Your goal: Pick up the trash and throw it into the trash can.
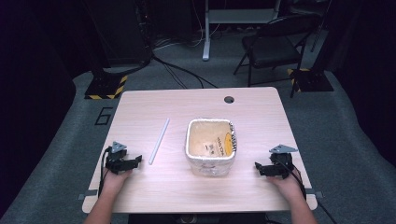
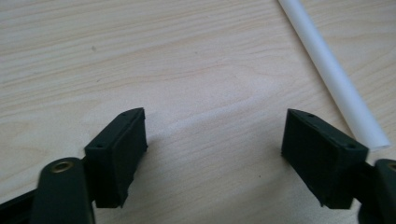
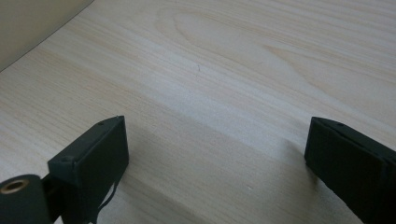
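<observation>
1. Left tongs (image 1: 135, 161) rest low on the tabletop (image 1: 196, 100), spread wide with nothing between them.
2. Right tongs (image 1: 258, 168) likewise spread and empty, near the tabletop's right edge.
3. The white tube (image 1: 159, 140) lies flat just beside the left tongs.
4. The foil-lined tub (image 1: 210, 147) stands between both tongs.

Tub (image 1: 210, 147) blocks centre; tube (image 1: 159, 141) beside left claw (image 1: 136, 161).

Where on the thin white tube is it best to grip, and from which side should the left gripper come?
Probably near the end closest to the left gripper. The white tube lies flat on the table, long and slim, so I would come from above with the open jaws across its width, not along its length.
</observation>
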Demonstrator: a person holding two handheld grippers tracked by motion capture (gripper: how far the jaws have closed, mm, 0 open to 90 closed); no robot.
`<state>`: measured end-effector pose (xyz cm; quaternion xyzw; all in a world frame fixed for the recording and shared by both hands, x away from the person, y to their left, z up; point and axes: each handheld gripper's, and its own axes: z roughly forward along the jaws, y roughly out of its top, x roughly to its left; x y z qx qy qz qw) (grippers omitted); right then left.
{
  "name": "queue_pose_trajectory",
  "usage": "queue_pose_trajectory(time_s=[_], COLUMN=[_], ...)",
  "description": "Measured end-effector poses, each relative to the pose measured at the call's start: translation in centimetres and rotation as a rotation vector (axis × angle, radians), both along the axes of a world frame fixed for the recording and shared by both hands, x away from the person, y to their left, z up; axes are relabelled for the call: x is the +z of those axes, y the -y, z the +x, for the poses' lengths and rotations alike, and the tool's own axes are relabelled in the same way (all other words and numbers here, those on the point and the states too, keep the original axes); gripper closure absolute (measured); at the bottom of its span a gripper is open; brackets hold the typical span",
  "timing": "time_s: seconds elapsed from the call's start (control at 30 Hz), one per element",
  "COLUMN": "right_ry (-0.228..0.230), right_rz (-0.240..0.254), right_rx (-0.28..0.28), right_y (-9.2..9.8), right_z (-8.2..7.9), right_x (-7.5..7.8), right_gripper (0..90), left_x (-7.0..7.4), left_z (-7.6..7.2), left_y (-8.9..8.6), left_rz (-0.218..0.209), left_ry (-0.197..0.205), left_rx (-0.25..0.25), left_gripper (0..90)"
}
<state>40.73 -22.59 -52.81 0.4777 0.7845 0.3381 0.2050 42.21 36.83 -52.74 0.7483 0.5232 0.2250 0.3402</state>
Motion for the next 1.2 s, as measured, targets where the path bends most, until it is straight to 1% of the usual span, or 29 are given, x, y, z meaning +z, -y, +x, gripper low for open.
queue_pose_trajectory(time_s=[0.07, 0.13, 0.2, 0.33, 0.37, 0.4, 0.43, 0.5, 0.6, 0.77, 0.83, 1.1, 1.2], right_ry=[0.0, -0.001, 0.002, 0.012, 0.015, 0.016, 0.016, 0.017, 0.017, 0.017, 0.016, 0.018, 0.017], right_rz=[-0.002, 0.001, 0.001, 0.006, 0.008, 0.009, 0.009, 0.009, 0.011, 0.012, 0.012, 0.011, 0.011], right_rx=[-0.006, -0.008, -0.011, -0.013, -0.014, -0.016, -0.016, -0.016, -0.013, -0.015, -0.015, -0.015, -0.015], right_y=[0.0, 0.0, 0.1, 0.2, 0.2, 0.3, 0.3, 0.3, 0.3, 0.2, 0.2, 0.3, 0.3], right_z=[-0.1, -0.2, -0.2, -0.2, -0.2, -0.2, -0.2, -0.2, -0.2, -0.2, -0.2, -0.2, -0.2], right_x=[0.0, 0.0, 0.0, 0.0, 0.1, 0.1, 0.1, 0.1, 0.1, 0.1, 0.1, 0.1, 0.1], right_gripper=[5.7, 6.2, 7.5, 11.0, 12.7, 13.1, 13.1, 13.4, 13.9, 14.1, 14.1, 14.2, 14.2], left_x=[0.2, 0.4, 0.6, 0.9, 1.1, 1.3, 1.3, 1.8, 2.3, 3.3, 3.8, 4.3, 4.5], left_z=[0.0, -0.1, -0.1, -0.2, -0.3, -0.3, -0.3, -0.4, -0.6, -0.6, -0.5, -0.2, -0.1], left_y=[0.0, 0.0, 0.0, 0.0, 0.0, 0.0, 0.0, 0.0, 0.3, 0.7, 0.9, 1.2, 1.4], left_rz=[-0.001, -0.017, -0.026, -0.037, -0.05, -0.061, -0.061, -0.095, -0.095, -0.117, -0.114, -0.123, -0.115], left_ry=[-0.012, -0.021, -0.035, -0.038, -0.039, -0.041, -0.041, -0.043, -0.04, -0.034, -0.03, -0.038, -0.037], left_rx=[0.009, 0.015, 0.009, 0.007, 0.008, 0.01, 0.01, 0.0, -0.007, -0.016, -0.022, -0.02, -0.024], left_gripper=[28.3, 31.5, 34.6, 37.1, 39.5, 40.0, 41.3, 42.6, 42.6, 43.0, 43.1, 44.8, 45.4])
